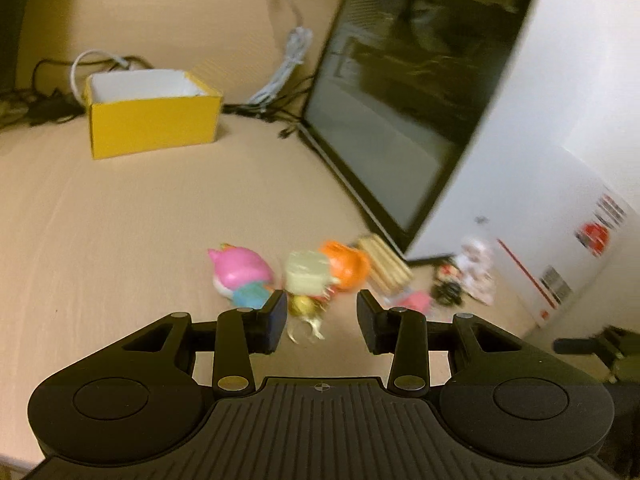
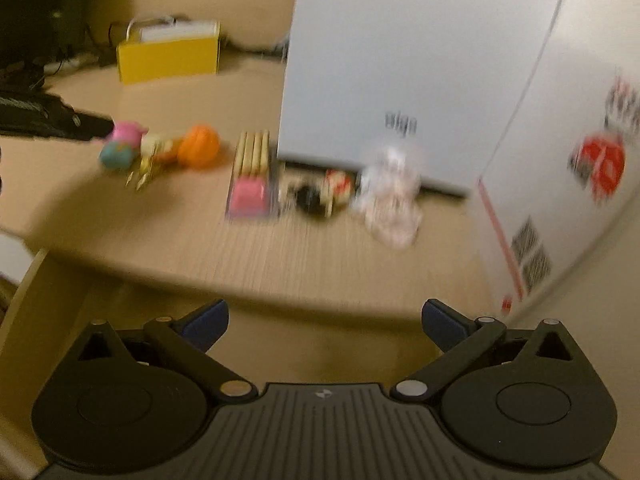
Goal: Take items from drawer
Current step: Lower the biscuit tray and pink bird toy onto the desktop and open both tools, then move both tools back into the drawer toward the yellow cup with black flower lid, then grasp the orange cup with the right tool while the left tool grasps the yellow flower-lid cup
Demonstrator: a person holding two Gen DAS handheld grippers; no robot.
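Note:
A row of small items lies on the beige table (image 1: pixel 120 220): a pink and teal toy (image 1: pixel 240 276), a cream block (image 1: pixel 306 272), an orange toy (image 1: pixel 348 268), a wafer pack (image 1: pixel 384 266), a pink packet (image 2: pixel 248 196), a black and red piece (image 2: pixel 316 196) and a crinkly clear wrapper (image 2: pixel 392 196). My left gripper (image 1: pixel 322 320) hangs open just short of the toys. A gold-wrapped sweet (image 1: pixel 306 312) shows in its gap, and the pads do not press on it. My right gripper (image 2: pixel 326 324) stands wide open and empty, below the table's front edge (image 2: pixel 320 300).
A yellow open box (image 1: pixel 152 120) stands at the back left, with cables (image 1: pixel 280 80) behind it. A white computer case (image 2: pixel 400 60) with a dark glass side (image 1: pixel 400 100) walls off the right. A pale panel (image 2: pixel 24 300) shows at the lower left of the right wrist view.

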